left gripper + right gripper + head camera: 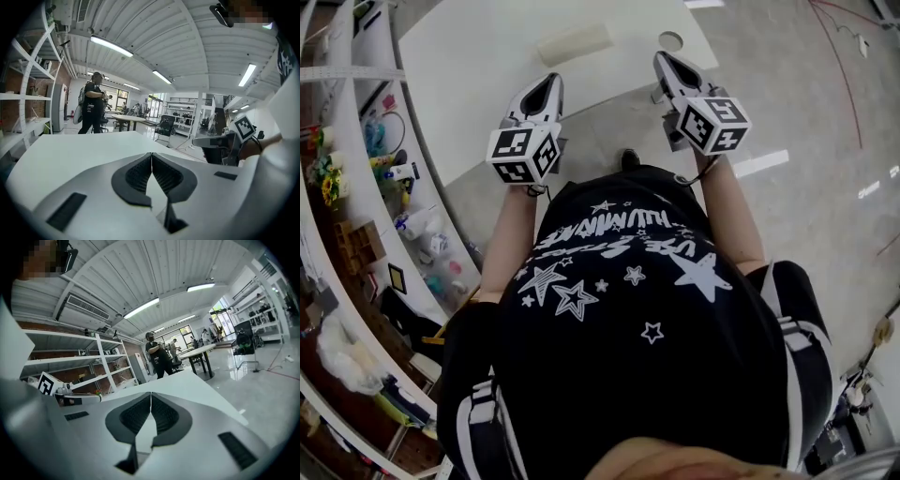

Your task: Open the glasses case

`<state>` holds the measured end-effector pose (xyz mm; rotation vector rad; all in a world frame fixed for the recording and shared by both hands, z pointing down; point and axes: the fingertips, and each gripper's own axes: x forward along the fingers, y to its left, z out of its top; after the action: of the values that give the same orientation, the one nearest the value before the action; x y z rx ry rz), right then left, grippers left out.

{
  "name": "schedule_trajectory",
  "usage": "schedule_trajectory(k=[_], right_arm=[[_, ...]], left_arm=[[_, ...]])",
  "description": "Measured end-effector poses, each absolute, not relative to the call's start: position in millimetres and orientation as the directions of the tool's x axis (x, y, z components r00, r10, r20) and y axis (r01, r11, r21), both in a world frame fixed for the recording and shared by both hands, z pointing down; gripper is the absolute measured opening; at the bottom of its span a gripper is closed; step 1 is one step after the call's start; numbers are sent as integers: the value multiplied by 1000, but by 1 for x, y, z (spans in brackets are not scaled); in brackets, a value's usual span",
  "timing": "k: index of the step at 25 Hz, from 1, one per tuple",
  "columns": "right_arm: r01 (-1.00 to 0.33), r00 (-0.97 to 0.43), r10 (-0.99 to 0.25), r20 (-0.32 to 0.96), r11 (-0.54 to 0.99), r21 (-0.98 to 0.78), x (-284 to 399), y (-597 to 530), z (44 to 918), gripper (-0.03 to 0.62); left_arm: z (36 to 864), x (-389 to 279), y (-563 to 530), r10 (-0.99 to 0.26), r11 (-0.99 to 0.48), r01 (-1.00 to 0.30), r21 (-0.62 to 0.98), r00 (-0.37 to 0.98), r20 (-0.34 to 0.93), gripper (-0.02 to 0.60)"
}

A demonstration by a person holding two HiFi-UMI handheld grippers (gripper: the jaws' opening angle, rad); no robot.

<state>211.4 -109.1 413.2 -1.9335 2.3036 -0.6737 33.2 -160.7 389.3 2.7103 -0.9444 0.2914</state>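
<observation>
Approach step; nothing grasped yet. Case (574, 44) lies on the bench (478, 66), well in from its near edge, and looks closed. Left hand-held gripper (547, 86): jaws together, empty, over the bench's near edge. Right hand-held gripper (667, 61): the same. Next move likely calls for parting the jaws, reaching in, pinning the base and lifting the lid.

Left gripper (151, 155) jaws closed tip to tip with nothing between them, white table (70, 152) beyond the tips, right gripper (199, 140) with its marker cube (243, 127) at right above the table edge, white shelving (28, 96) at left, person (92, 110) standing in the background, strip lights (111, 47) on the ceiling
</observation>
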Motion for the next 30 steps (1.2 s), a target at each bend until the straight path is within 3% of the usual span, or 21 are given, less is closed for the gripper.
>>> schedule_trajectory(k=[15,30], right_arm=[[-923,-297,-912,282,200,-328,212,-130,431,9],[-953,-241,-884,402,137,-270,193,-201,443,9]], left_arm=[[418,46,-174,-617,-703,-687,186,718,320,14],[486,40,-236,-541,-693,-691,206,687,485,14]])
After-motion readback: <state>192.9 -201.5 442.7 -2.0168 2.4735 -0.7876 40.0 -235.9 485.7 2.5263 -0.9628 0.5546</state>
